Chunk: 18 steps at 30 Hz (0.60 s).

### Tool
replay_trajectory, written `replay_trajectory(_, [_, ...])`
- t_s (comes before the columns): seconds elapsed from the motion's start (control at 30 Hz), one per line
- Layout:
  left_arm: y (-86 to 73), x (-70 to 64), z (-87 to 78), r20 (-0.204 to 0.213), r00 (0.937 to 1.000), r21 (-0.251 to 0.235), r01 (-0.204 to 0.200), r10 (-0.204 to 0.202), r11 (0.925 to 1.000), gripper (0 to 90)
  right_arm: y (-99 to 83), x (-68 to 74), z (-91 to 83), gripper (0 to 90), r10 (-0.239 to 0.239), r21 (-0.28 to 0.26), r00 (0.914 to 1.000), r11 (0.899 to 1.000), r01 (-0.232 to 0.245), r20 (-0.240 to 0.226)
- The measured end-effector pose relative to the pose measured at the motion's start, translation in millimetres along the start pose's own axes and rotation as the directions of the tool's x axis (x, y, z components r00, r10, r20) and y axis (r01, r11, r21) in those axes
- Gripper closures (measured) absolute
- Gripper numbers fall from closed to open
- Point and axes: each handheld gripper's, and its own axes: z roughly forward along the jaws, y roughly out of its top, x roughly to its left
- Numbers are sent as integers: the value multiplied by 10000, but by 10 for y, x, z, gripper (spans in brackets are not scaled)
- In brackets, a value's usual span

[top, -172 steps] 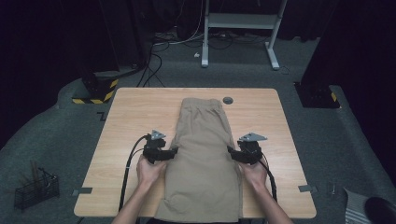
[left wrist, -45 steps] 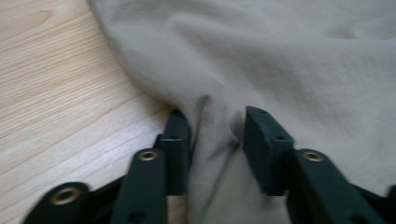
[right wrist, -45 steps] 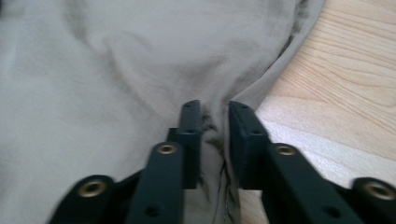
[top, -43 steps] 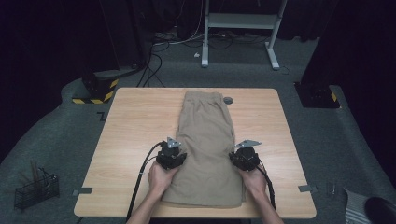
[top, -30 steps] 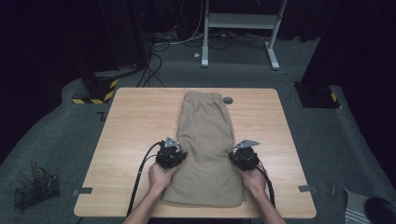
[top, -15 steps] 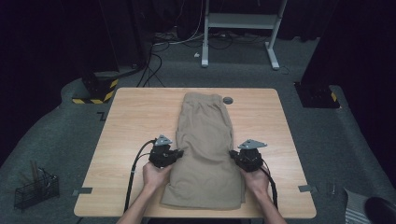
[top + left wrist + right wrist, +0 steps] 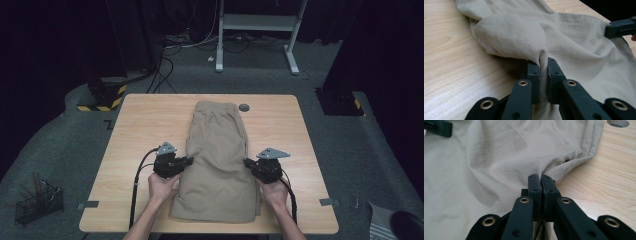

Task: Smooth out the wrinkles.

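A folded beige garment (image 7: 220,150) lies lengthwise down the middle of the wooden table (image 7: 145,120). My left gripper (image 7: 189,160) is at its left edge, shut on a pinched fold of the cloth (image 7: 574,45); the fabric rises between the jaws of the left gripper (image 7: 543,63). At the right edge, my right gripper (image 7: 248,162) is shut on the cloth (image 7: 499,152), with the jaws of the right gripper (image 7: 541,178) pressed together on a gathered edge. Each gripper view shows the other gripper far off across the cloth.
A round cable hole (image 7: 244,107) sits in the table beside the garment's far end. On the floor are a wire basket (image 7: 37,202) at the left, a yellow-black striped base (image 7: 102,97), cables and a white desk frame (image 7: 255,22) behind.
Over the last second both grippers have moved slightly apart and outward, spreading the garment's near part wider. Both stay shut on the cloth.
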Motion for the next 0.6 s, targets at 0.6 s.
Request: replay_trajectory(0.6, [135, -100, -332, 167, 9993, -170, -336, 339, 9993, 835, 29, 208, -291, 876, -671, -952, 9977, 9931, 680, 125])
